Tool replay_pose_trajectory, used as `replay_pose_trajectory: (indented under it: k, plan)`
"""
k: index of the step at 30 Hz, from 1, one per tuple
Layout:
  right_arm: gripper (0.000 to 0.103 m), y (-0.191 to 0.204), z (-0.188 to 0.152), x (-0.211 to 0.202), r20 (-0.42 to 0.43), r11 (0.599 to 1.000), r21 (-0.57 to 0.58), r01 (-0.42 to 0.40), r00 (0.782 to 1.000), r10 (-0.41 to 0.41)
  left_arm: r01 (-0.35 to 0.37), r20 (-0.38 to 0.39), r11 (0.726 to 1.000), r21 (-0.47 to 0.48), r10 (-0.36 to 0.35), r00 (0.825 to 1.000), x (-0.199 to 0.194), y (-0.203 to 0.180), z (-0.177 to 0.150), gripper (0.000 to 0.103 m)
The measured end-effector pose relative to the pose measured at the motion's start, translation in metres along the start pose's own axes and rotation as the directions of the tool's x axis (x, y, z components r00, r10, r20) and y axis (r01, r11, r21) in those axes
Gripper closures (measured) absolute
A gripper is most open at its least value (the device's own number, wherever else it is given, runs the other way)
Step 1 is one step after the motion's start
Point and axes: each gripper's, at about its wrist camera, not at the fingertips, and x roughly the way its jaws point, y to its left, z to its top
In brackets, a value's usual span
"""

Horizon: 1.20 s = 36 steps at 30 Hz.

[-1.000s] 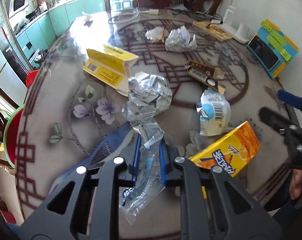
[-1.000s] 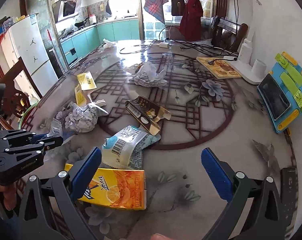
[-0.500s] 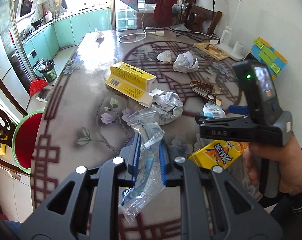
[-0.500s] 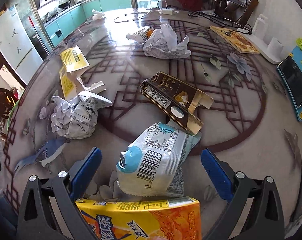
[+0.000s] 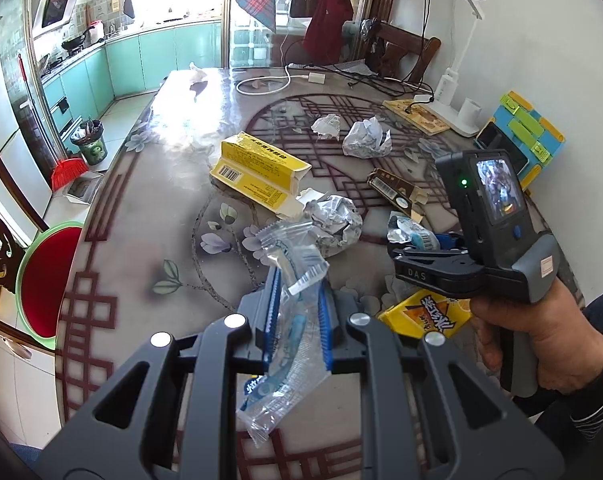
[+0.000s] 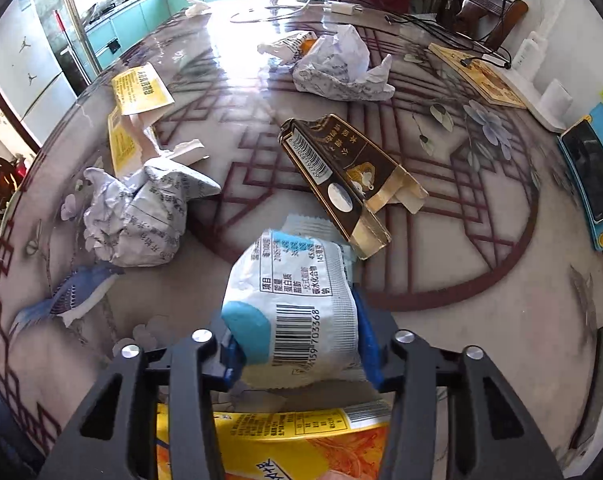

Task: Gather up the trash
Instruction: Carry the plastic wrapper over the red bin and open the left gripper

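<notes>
The left gripper [image 5: 297,316] was closed on a clear, crinkly plastic wrapper [image 5: 289,320] with blue print, which stood up between its ribbed blue pads and hung limp below them, lifted above the glossy, flower-patterned counter [image 5: 141,240]. The right gripper [image 6: 299,340] was clamped across a puffy white-and-blue snack packet [image 6: 297,312] bearing a barcode, its far end lying toward a flattened dark brown carton [image 6: 349,176] with gold trim. Just beneath that gripper lay a flat orange drink carton [image 6: 301,444]. A ball of crumpled printed paper [image 6: 141,212] sat to the left, beside an opened yellow cardboard box [image 6: 133,120]; a second crumpled paper wad [image 6: 341,68] lay farther back. Only the left wrist view showed the person's right hand [image 5: 541,348] around the right gripper's [image 5: 417,244] grey handle with its small lit screen, a red-seated stool [image 5: 45,280] off the counter's edge, and a red broom [image 5: 69,170] on the kitchen floor. Only the right wrist view showed the packet's printed nutrition table and a blue bird motif [image 6: 65,296] under the counter's glaze.
</notes>
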Motion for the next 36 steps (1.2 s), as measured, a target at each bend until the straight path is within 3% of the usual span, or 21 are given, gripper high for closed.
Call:
replay_pose_trajectory:
  k: [8, 16, 26, 32, 36]
  plan:
    - [0.064, 0.008, 0.0, -0.046, 0.096, 0.999, -0.027, -0.025, 0.995, 0.028, -0.024, 0.042, 1.0, -0.008, 0.024, 0.999, -0.014, 0.003, 0.006, 0.086]
    - [0.064, 0.045, 0.014, -0.1, 0.223, 0.992, -0.113, -0.049, 0.972, 0.074, -0.088, 0.1, 0.996, -0.03, 0.091, 0.991, -0.045, 0.034, 0.024, 0.086]
    - [0.064, 0.143, 0.052, -0.136, 0.296, 0.955, -0.264, -0.135, 0.931, 0.214, -0.23, 0.17, 0.962, -0.144, 0.253, 0.952, -0.097, 0.141, 0.055, 0.086]
    - [0.064, 0.211, 0.068, -0.142, 0.297, 0.921, -0.353, -0.168, 0.913, 0.28, -0.327, 0.124, 0.912, -0.248, 0.364, 0.923, -0.1, 0.233, 0.043, 0.086]
    - [0.064, 0.252, 0.078, -0.135, 0.28, 0.897, -0.4, -0.187, 0.907, 0.314, -0.355, 0.076, 0.889, -0.289, 0.391, 0.917, -0.084, 0.285, 0.021, 0.086]
